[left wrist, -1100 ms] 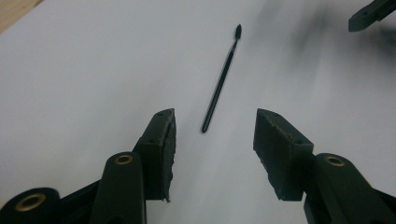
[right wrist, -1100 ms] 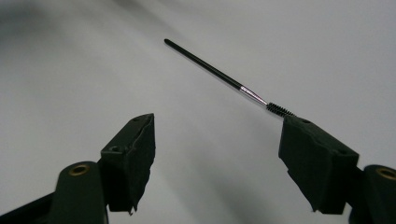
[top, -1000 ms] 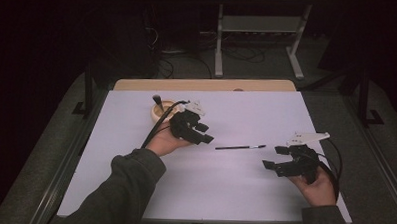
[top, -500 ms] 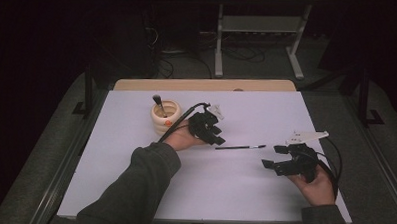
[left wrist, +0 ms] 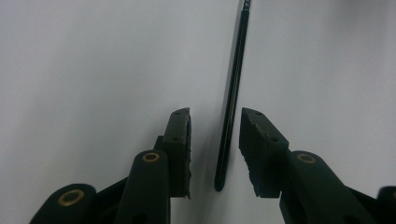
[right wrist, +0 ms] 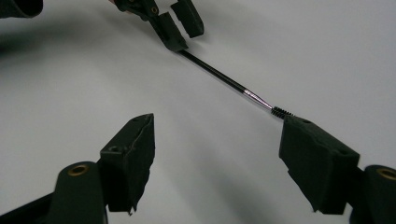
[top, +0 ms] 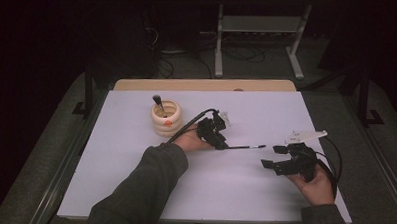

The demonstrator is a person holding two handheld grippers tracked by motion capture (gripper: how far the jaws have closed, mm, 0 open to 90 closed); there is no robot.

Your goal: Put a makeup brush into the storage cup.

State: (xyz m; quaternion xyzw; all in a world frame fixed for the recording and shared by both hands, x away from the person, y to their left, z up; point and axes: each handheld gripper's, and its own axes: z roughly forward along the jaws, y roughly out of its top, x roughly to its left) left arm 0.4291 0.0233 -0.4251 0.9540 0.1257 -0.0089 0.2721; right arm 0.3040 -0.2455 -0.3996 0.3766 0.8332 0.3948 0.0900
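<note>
My left gripper (left wrist: 215,149) stands with its jaws parted either side of the handle end of the thin black brush (left wrist: 233,93) – not touching it. The brush lies flat on the white table (top: 133,190), right of the ribbed cream pot (top: 165,118). My right gripper (right wrist: 217,158) hangs wide apart near the bristle end – holding nothing

The white table (top: 244,188) is evenly, softly lit amid dark surroundings, the gripper views look slightly soft, and light perhaps comes from overhead.
</note>
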